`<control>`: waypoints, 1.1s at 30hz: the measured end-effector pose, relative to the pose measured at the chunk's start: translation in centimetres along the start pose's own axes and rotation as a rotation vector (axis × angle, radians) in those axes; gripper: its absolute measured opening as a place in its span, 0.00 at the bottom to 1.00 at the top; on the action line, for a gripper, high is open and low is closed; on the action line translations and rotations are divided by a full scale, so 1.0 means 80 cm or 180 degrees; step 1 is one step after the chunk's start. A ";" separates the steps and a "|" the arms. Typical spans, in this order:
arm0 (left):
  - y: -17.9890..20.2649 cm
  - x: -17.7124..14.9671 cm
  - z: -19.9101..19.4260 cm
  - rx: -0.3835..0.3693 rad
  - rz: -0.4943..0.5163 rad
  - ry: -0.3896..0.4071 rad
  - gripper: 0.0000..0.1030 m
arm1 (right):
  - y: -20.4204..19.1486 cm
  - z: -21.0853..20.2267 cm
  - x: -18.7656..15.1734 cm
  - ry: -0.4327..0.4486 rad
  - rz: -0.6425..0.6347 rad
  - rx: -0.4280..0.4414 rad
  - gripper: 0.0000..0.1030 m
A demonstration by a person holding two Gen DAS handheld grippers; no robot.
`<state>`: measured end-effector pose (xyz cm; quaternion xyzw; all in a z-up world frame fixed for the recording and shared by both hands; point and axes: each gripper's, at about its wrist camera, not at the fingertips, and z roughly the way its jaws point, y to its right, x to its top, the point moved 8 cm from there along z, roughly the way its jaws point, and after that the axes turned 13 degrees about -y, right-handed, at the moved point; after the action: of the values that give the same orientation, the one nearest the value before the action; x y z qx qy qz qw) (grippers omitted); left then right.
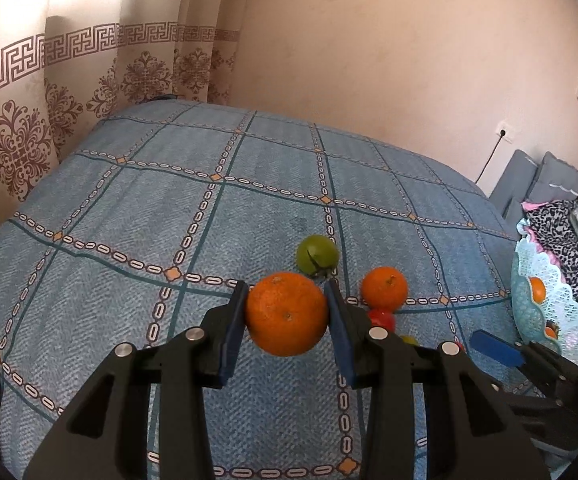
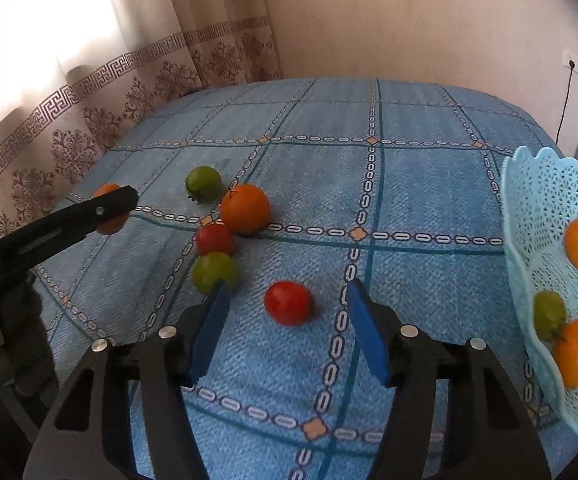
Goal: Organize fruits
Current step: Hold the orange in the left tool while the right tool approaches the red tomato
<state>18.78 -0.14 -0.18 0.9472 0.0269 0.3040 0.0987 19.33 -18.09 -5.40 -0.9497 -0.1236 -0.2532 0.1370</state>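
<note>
The left gripper [image 1: 287, 312] is clamped on an orange [image 1: 287, 314], blue pads pressed to both its sides, the fruit lifted clear of the blue checked tablecloth [image 1: 129, 208]; the right gripper [image 2: 287, 334] has its pads apart, straddling a red tomato [image 2: 288, 303] that lies on the cloth between them, neither pad touching it. Judged from this, the step in hand is gathering loose fruit: one piece is already picked and a second is being framed for a grasp; the next move calls for the right pads to meet on the tomato, then both pieces to travel to the basket. Beyond the tomato lie a green tomato [image 2: 214, 273], a second red tomato [image 2: 215, 239], a second orange [image 2: 246, 209] and a farther green tomato [image 2: 203, 183], clustered together; the pale blue lattice basket [image 2: 541, 200] stands at the right, holding two orange fruits, a green one and something dark that is hard to make out.
</note>
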 end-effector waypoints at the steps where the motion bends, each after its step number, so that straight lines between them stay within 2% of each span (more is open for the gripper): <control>1: 0.000 0.000 0.000 -0.0003 0.0002 -0.0004 0.38 | 0.000 0.003 0.000 -0.0026 -0.0011 -0.0005 0.54; 5: 0.001 0.000 0.002 -0.0011 0.0009 -0.0020 0.38 | -0.005 0.015 -0.001 -0.0099 -0.0081 -0.0042 0.49; 11: 0.002 -0.001 0.003 -0.0024 0.0015 -0.0028 0.38 | -0.002 0.018 -0.004 -0.0115 -0.0098 -0.0153 0.30; 22: 0.004 -0.003 0.003 -0.0027 0.0026 -0.0019 0.38 | -0.005 -0.015 -0.003 0.0101 -0.0082 -0.0055 0.28; 26: 0.005 -0.004 0.003 -0.0024 0.0032 -0.0026 0.38 | -0.005 -0.012 -0.002 0.0106 -0.0114 -0.0141 0.28; 27: 0.006 -0.004 0.003 -0.0024 0.0032 -0.0027 0.38 | -0.003 -0.009 -0.002 0.0082 -0.0114 -0.0177 0.29; 30: 0.006 -0.004 0.003 -0.0023 0.0030 -0.0027 0.38 | -0.002 0.002 -0.004 -0.0002 -0.0123 -0.0197 0.41; 33: 0.006 -0.005 0.005 -0.0028 0.0029 -0.0037 0.38 | -0.001 0.013 -0.006 -0.0073 -0.0146 -0.0247 0.42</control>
<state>18.66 -0.73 -0.60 0.9486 0.0206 0.2991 0.1018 19.40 -17.73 -6.50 -0.9540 -0.1371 -0.2500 0.0927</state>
